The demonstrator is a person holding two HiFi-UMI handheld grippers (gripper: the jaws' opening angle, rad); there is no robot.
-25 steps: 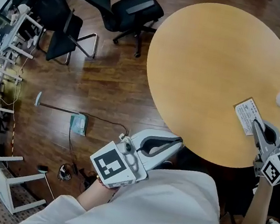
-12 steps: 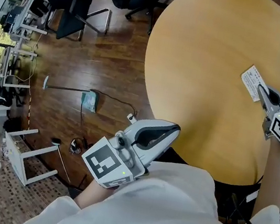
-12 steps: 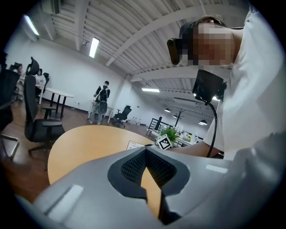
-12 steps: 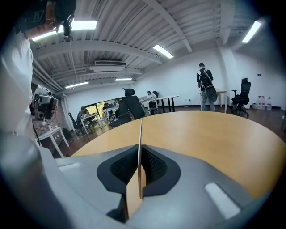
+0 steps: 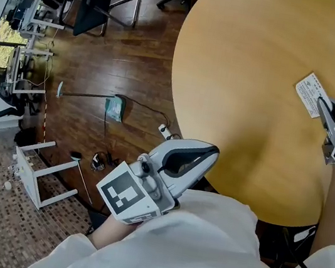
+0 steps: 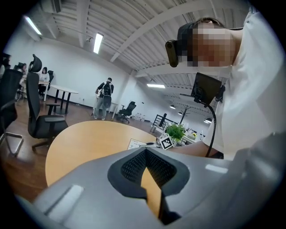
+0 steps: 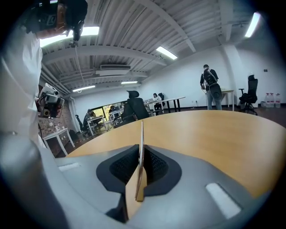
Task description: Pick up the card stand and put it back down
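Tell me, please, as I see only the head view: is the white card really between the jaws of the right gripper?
Observer: Yes. In the right gripper view the card stand is upright and edge-on between the pads of the right gripper. The jaws have just been opening a little, but the pads seem to touch it.
Operator: Does the left gripper hold something?
Observer: No. In its own view the left gripper has its tips together, and only the table shows behind them.
Operator: Is something near the card that I cannot see?
Observer: A green plant stands beyond the card stand in the left gripper view.
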